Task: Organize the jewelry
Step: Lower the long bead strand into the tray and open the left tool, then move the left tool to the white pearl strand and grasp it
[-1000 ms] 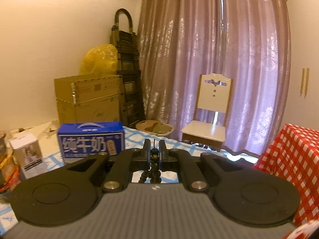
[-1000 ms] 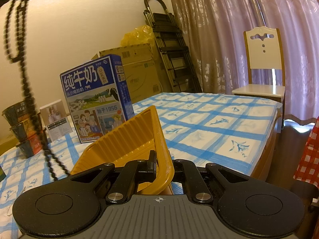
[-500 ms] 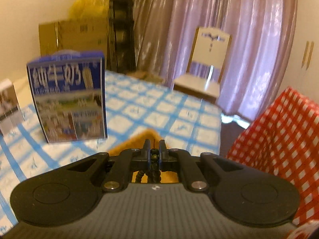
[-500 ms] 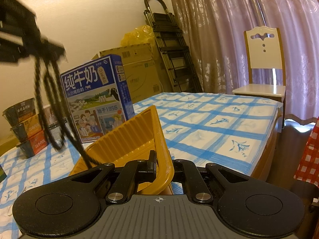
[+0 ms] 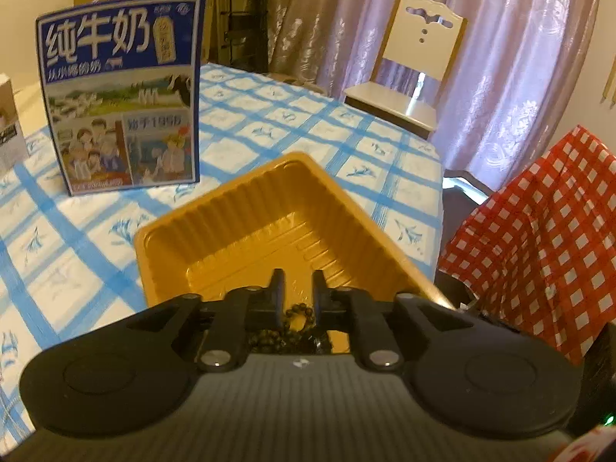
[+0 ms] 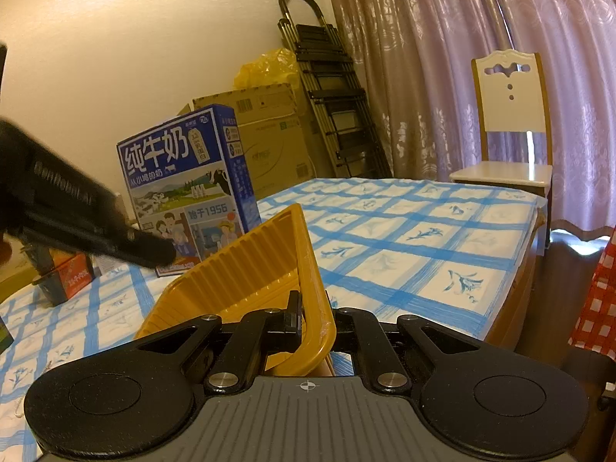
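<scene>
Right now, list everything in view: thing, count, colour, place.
tray: one, yellow, tilted on the table, rim pinched.
bead strand: one, dark, lying in the tray under the left tool.
milk box: one, blue, upright behind the tray.
tablecloth: one, blue and white check.
chair: one, white, by the curtain.
checked cloth: one, red and white, right.
left tool: just opening, over the tray.
right tool: shut on the tray's rim.

Ahead of you a cream wall (image 6: 134,38) glows warm beside mauve patterned curtains (image 6: 442,77). A folded black ladder (image 6: 331,88) leans in the corner by cardboard boxes (image 6: 269,131). A white wooden chair (image 6: 510,131) stands beyond the desk (image 6: 423,223) with its blue-checked cloth; a red-checked cloth (image 5: 539,238) drapes nearby.
</scene>
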`<state>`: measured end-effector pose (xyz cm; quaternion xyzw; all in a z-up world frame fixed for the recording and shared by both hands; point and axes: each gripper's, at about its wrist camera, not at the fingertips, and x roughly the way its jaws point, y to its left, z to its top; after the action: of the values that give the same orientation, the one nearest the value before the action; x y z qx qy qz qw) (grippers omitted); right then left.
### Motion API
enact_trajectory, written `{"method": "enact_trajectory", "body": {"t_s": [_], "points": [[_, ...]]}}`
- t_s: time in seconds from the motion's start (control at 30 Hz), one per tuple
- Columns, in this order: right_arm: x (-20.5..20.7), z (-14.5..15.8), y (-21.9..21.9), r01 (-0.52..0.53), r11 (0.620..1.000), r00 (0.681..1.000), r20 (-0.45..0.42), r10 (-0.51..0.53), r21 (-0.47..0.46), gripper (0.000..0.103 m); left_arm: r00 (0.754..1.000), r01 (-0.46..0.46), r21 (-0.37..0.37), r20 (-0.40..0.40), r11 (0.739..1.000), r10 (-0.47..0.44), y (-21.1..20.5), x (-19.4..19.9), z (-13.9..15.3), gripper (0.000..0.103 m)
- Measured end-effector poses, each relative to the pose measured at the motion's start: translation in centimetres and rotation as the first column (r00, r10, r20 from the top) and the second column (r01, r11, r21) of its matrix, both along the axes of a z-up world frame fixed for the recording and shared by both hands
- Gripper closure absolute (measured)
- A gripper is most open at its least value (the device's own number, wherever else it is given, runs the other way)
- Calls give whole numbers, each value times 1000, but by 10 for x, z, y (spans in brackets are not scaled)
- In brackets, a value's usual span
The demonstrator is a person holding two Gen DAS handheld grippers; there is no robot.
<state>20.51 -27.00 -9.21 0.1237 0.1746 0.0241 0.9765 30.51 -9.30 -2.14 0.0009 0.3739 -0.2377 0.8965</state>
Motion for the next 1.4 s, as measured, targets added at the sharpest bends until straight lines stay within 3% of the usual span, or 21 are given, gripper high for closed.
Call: {"method": "enact_trajectory", "body": {"t_s": [0.2,0.37,0.63,0.83,1.17,1.4], "points": [[0,0,-1,0,1000,1000,0,0,0,96,999,-53,-12,6,999,53,15,-10,-2,70],[0,0,0,-1,1000,1000,1,1,-2,96,993,-112,-13,18,994,113,36,-23,-1,67],[0,0,1,-2,1000,1000,4,2,-6,96,975,-213,50,71,976,209,82,-53,-1,62],[-1,0,2,-2,1000,1000,4,2,-9,96,949,-309,132,99,942,298,126,-79,-11,61],[-1,1,1,-1,1000,1000,5,2,-11,96,892,-451,192,81,871,444,195,-110,-35,61],[-2,1,1,-2,1000,1000,7,2,-14,97,867,-496,223,70,839,494,221,-112,-59,62]]}}
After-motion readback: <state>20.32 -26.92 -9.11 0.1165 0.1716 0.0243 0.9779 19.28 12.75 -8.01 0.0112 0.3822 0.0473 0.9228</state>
